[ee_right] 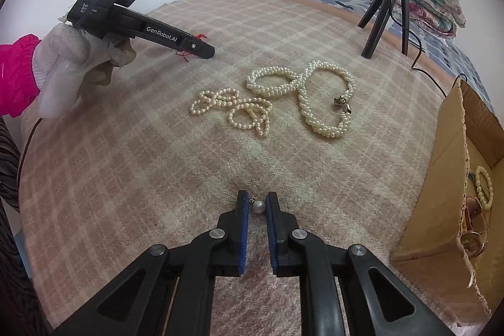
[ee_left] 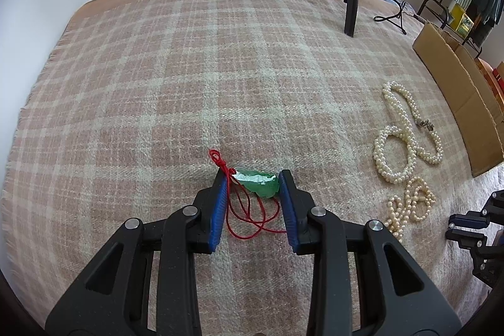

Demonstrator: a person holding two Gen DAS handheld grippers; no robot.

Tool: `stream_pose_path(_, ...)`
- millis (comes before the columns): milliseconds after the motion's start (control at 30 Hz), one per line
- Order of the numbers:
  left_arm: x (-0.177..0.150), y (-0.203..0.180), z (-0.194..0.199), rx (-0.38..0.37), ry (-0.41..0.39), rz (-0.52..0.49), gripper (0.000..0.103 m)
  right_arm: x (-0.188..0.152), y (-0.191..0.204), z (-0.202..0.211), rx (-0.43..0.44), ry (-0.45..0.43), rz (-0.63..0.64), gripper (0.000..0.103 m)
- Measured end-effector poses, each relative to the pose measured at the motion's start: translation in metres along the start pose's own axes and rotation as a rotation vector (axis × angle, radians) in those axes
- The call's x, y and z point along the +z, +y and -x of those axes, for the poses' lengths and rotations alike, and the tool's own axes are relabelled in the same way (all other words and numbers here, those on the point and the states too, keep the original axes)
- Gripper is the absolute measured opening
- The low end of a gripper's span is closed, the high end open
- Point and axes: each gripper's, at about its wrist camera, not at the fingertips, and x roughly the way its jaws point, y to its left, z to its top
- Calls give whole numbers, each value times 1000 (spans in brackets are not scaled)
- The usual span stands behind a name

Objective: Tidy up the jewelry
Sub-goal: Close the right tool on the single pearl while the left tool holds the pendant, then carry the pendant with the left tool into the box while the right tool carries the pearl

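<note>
Partly done: the cardboard box already held a few pieces. Left gripper bracketed the jade pendant, unclosed; right gripper straddled a pearl earring, unclenched. Two pearl necklaces lay beyond, unsorted.

Pink-and-cream plaid blanket — green pendant on red cord, cream-white pearl strands.

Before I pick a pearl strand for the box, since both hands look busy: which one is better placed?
Probably right. The cardboard box sits on its side, and its jaws bracket only a loose pearl. The left gripper is open around the green pendant, farther away.
</note>
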Motion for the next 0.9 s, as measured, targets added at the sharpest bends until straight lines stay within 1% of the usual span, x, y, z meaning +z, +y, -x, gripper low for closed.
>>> stream_pose_path(267,-1,2,15,0,-20,17,31,3,4,18,-14,-42,-13,8)
stream_pose_path(467,1,-1,43,-13,-72,14,31,8,7,47,-32,-101,-30,8)
stream_pose_path(633,5,-11,72,-40,-125,1,31,13,4,75,-55,-158,-57,8)
stream_pose_path(900,13,-44,108,-121,-189,-20,31,6,-13,121,-119,-241,-128,8)
